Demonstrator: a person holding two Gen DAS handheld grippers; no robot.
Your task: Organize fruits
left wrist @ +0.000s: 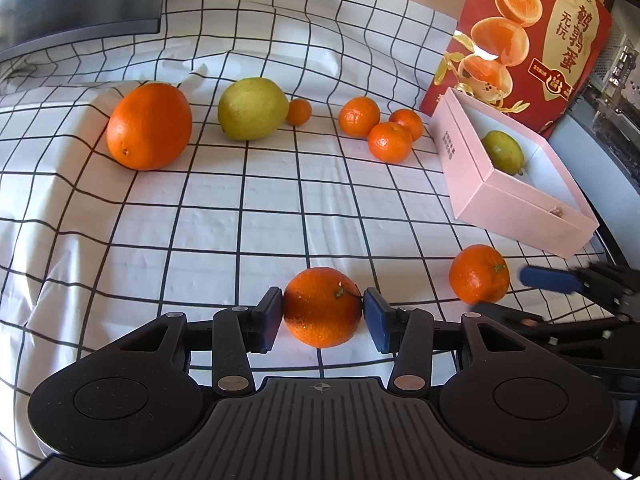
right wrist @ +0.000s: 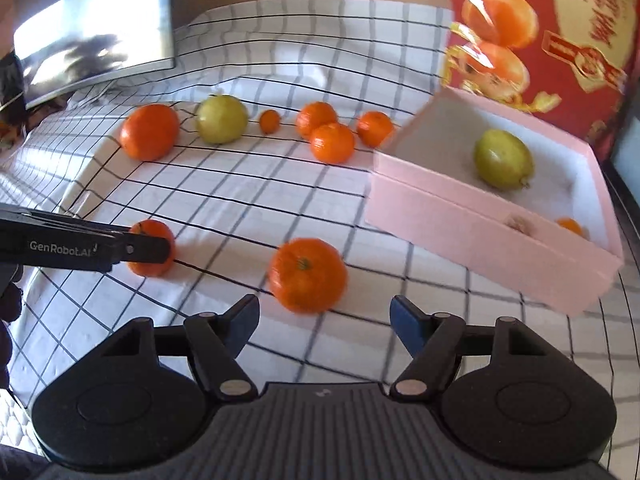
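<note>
My left gripper (left wrist: pixel 323 316) is shut on a mandarin (left wrist: pixel 322 308) that rests on the checked cloth, with both blue pads pressed on its sides. From the right wrist view the same left gripper (right wrist: pixel 160 248) covers that mandarin (right wrist: pixel 150 269). My right gripper (right wrist: pixel 324 308) is open, and a second mandarin (right wrist: pixel 307 276) lies just ahead of its fingertips, untouched. That gripper (left wrist: pixel 508 294) shows at the right edge of the left wrist view beside this mandarin (left wrist: pixel 479 274). A pink box (left wrist: pixel 512 208) at the right holds a green lemon (left wrist: pixel 502 152).
At the back lie a large orange (left wrist: pixel 149 126), a yellow-green lemon (left wrist: pixel 252 109), a tiny orange fruit (left wrist: pixel 299 112) and three mandarins (left wrist: pixel 390 142). A red carton (left wrist: pixel 520 40) stands behind the box. A monitor (left wrist: pixel 80 0) is at the far left.
</note>
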